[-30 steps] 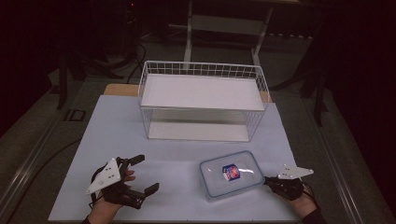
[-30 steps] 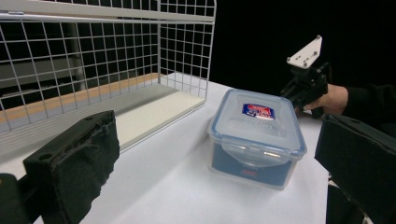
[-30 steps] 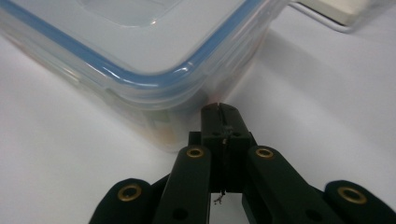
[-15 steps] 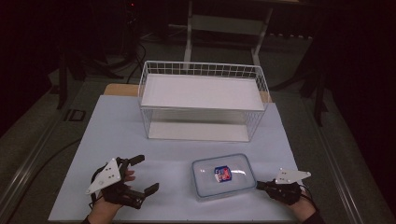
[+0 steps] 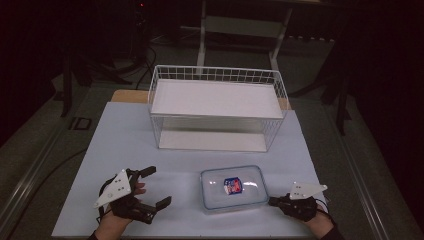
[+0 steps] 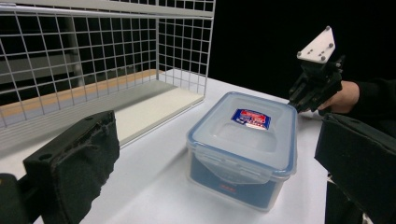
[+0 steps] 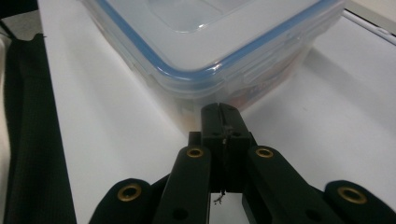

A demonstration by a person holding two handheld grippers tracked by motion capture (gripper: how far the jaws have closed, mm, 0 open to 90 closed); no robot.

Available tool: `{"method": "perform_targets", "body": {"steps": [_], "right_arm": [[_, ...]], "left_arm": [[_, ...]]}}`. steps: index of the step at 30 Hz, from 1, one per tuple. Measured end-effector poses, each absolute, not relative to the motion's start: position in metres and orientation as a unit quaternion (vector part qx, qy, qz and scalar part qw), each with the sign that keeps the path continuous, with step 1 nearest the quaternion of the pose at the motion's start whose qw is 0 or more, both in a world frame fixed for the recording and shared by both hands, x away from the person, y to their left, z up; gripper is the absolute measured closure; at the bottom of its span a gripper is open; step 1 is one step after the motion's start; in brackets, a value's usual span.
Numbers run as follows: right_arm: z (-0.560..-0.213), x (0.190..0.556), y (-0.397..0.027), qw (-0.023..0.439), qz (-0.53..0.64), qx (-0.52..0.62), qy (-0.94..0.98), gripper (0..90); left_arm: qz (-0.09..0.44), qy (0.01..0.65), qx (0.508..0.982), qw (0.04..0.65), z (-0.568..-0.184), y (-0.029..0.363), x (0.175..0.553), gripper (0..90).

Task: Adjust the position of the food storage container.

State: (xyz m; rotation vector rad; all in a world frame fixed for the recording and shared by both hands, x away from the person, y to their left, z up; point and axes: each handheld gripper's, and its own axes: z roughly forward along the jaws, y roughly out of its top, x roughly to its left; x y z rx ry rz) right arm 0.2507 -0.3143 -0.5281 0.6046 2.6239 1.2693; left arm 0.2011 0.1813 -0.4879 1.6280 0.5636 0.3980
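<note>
The lidded plastic box lies on the surface before the wire basket. The right tool, jaws pressed together, touches its corner, probably to push; the left tool waits spread wide.

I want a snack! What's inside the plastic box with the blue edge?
The box is shut, its lid clipped on. Through the cloudy walls something dark blue with red print shows low inside. What it is cannot be told; the label sits on the lid.

A dim lab or studio: a white table stands lit amid darkness, with metal stand legs at 12 o'clock and cables on the floor at 11.
</note>
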Motion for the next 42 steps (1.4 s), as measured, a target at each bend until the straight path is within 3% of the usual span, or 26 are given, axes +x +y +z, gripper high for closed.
{"method": "perform_targets", "body": {"steps": [23,33,34,39,42], "right_arm": [[-0.529,0.27,-0.259,0.058,0.417,0.143,0.896,90.0],[-0.518,0.268,-0.274,0.08,0.426,0.164,0.886,88.9],[-0.51,0.265,-0.279,0.09,0.436,0.171,0.879,80.8],[-0.483,0.251,-0.287,0.123,0.478,0.188,0.849,64.8],[-0.472,0.246,-0.286,0.131,0.499,0.2,0.833,41.6]], "left_arm": [[0.169,0.246,0.718,0.629,-0.489,0.18,0.202,0.0],[0.162,0.257,0.72,0.624,-0.489,0.181,0.204,0.0],[0.162,0.26,0.721,0.621,-0.489,0.181,0.205,0.0],[0.151,0.278,0.722,0.615,-0.485,0.18,0.206,0.0],[0.152,0.282,0.727,0.607,-0.482,0.176,0.206,0.0]]}}
